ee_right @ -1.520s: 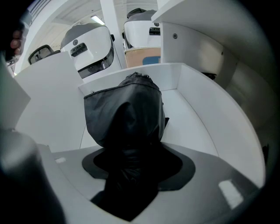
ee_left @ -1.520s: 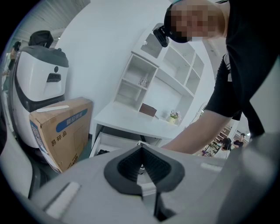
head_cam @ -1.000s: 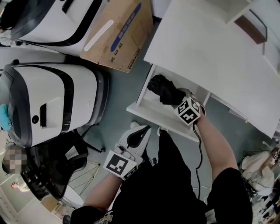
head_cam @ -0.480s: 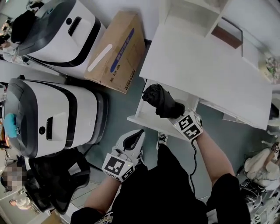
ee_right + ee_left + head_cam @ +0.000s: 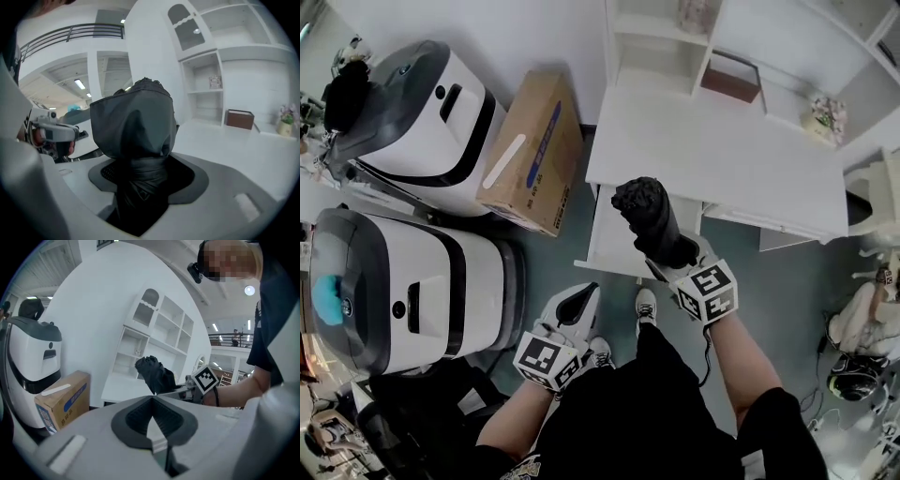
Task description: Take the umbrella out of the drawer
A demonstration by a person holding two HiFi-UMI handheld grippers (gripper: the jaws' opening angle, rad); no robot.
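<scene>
White desk lies ahead of us, its drawer pulled open under the tabletop's near-left corner. Over that drawer we hold the folded black umbrella, lifted clear. Its long axis runs away from us and its bunched end points across the tabletop's near edge. Our right gripper is clamped round its lower end. Our left gripper hangs short of the near edge, jaws pressed together on nothing.

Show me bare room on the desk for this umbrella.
The desk top is bare across its middle, from the front edge above the drawer back to the brown box and flower pot. Only the rear right is crowded.
</scene>
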